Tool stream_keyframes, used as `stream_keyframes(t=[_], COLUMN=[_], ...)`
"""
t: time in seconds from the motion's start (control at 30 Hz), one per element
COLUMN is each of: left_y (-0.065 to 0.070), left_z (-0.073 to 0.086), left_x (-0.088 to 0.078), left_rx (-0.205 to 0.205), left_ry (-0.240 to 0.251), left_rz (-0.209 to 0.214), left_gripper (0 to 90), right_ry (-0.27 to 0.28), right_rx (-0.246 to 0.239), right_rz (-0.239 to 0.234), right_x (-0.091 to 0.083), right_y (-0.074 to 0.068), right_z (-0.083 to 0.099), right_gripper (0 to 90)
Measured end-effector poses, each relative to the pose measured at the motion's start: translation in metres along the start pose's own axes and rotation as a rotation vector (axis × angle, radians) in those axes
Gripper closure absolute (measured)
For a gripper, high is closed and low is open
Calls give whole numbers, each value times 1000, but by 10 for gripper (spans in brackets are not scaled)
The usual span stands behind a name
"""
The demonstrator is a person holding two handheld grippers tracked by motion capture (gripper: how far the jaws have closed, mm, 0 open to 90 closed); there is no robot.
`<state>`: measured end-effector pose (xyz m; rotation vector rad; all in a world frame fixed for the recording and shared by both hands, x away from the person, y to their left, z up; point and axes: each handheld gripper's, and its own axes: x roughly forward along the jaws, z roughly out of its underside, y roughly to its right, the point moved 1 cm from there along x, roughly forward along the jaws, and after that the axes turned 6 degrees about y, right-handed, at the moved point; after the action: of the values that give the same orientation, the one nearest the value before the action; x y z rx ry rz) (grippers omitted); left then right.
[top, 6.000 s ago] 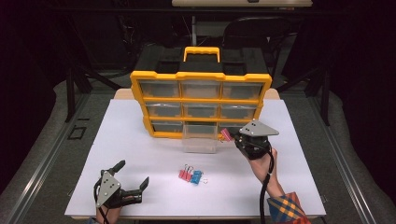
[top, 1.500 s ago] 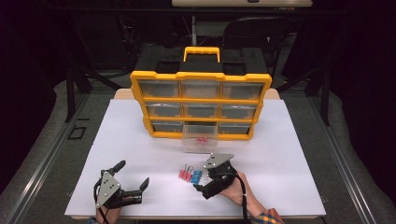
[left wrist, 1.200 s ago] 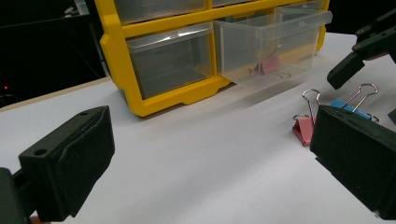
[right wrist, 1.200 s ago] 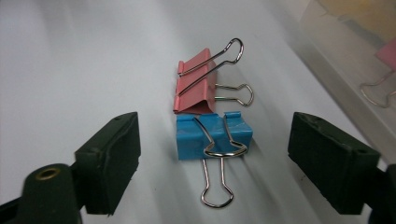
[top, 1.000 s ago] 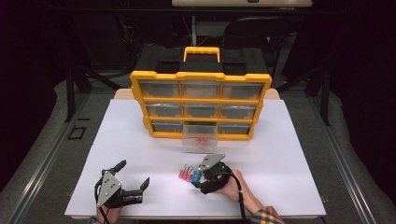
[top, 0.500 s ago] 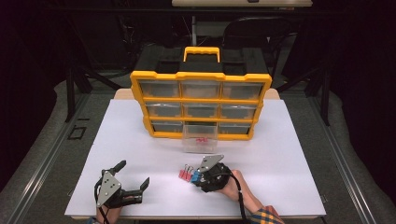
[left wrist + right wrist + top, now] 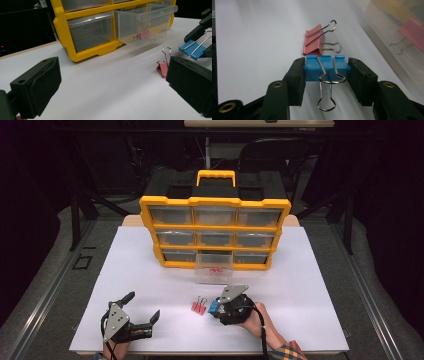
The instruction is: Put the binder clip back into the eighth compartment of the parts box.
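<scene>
A blue binder clip (image 7: 325, 68) is clamped by its two ends in my right gripper (image 7: 325, 75), low over the white table. In the high view that right gripper (image 7: 216, 309) holds the blue binder clip (image 7: 213, 307) just right of a pink binder clip (image 7: 198, 307) lying on the table. The pink binder clip (image 7: 314, 42) sits right beyond the blue one. An open clear drawer (image 7: 214, 268) of the yellow organizer (image 7: 215, 227) has a pink clip (image 7: 143, 33) in it. My left gripper (image 7: 141, 316) rests open at the front left, nothing between its jaws.
The yellow organizer (image 7: 85, 50) with several clear drawers stands at the table's back middle. The white table (image 7: 310, 270) stretches wide on both sides. The pulled-out drawer (image 7: 397, 37) is close on the right of my right gripper.
My right gripper came from the drawer down to the clips in front and shut on the blue one, drawing it slightly away from the pink clip. The left gripper stayed put.
</scene>
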<state>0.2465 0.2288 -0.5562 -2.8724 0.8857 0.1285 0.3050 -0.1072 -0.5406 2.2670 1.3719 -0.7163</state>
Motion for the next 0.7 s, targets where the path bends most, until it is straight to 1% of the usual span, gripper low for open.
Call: stream_keyframes(t=[0.1, 0.17, 0.3, 0.37, 0.4, 0.7], left_y=[0, 0, 0, 0, 0, 0], left_z=[0, 0, 0, 0, -1, 0], left_x=[0, 0, 0, 0, -1, -1], left_rx=[0, 1, 3, 3, 5, 4], left_ry=[1, 0, 1, 1, 1, 2], left_rz=[-1, -1, -2, -1, -1, -3], left_gripper=[0, 0, 0, 0, 0, 0], right_ry=[7, 9, 6, 13, 15, 22], right_rx=[7, 20, 34, 35, 38, 59], right_rz=[8, 16, 43, 45, 57, 100], right_x=[-4, -8, -14, -15, -18, -31], right_y=[1, 2, 5, 6, 7, 13], right_z=[0, 1, 1, 2, 2, 3], right_gripper=[495, 494, 495, 495, 495, 495])
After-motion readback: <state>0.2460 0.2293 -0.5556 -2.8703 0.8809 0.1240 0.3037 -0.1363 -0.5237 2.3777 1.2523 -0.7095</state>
